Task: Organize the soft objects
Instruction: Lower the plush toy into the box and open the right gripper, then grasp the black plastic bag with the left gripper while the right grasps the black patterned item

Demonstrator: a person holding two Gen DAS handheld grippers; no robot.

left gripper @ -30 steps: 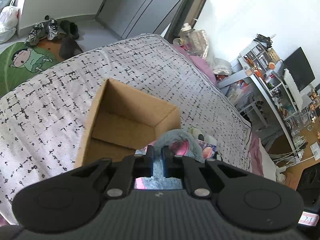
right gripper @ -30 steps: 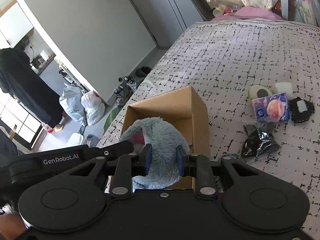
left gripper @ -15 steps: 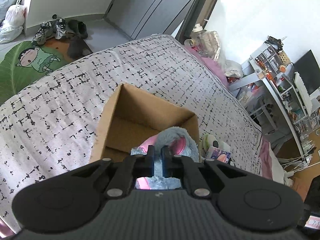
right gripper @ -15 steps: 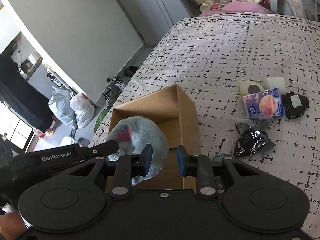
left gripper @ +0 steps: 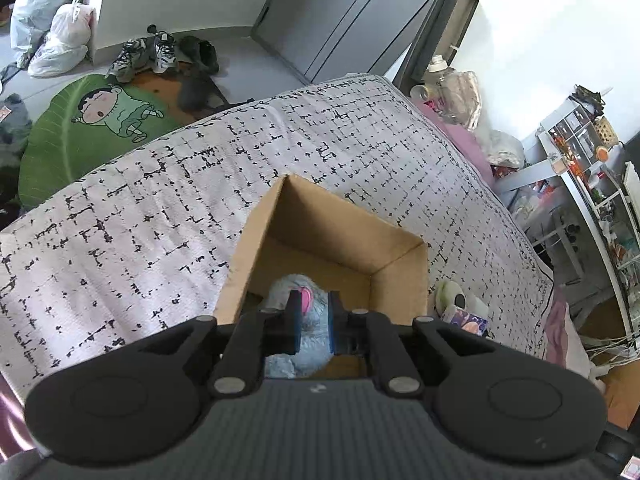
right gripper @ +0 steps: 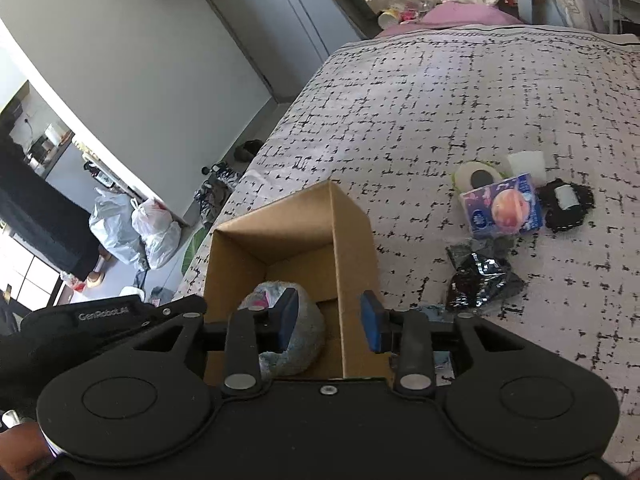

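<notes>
Bed (right gripper: 460, 92): patterned cover, a wide bare stretch seen beyond the box in both views; its far edge drops to the floor, where shoes (left gripper: 146, 54) and a green mat (left gripper: 96, 120) are seen.

Box (left gripper: 320, 236): brown cardboard, open at the top, set on the bed. All four rims are clear of flaps. Left of the box the cover is bare; right of the box lies a cluster of small items, well apart from its wall.

Plush toy (left gripper: 304, 320): grey fur with a pink patch, lying inside the box against the near wall, below the rim line.

Small items right of the box: a crumpled black packet (right gripper: 480, 280) nearest the box, a blue tissue pack (right gripper: 504, 210) beyond it, a tape roll (right gripper: 478, 176) and a white pad (right gripper: 526, 164) further out, a black bundle (right gripper: 568, 204) furthest out.

Left gripper (left gripper: 314, 324): held over the near rim of the box, jaws drawn almost together, a narrow gap only. The plush toy is seen through the gap and behind it; whether the pads still pinch its fur cannot be told.

Right gripper (right gripper: 328, 320): jaws have just been opening and stand apart, straddling the right wall of the box. The left pad is close beside the plush toy; nothing is pressed between the pads.
</notes>
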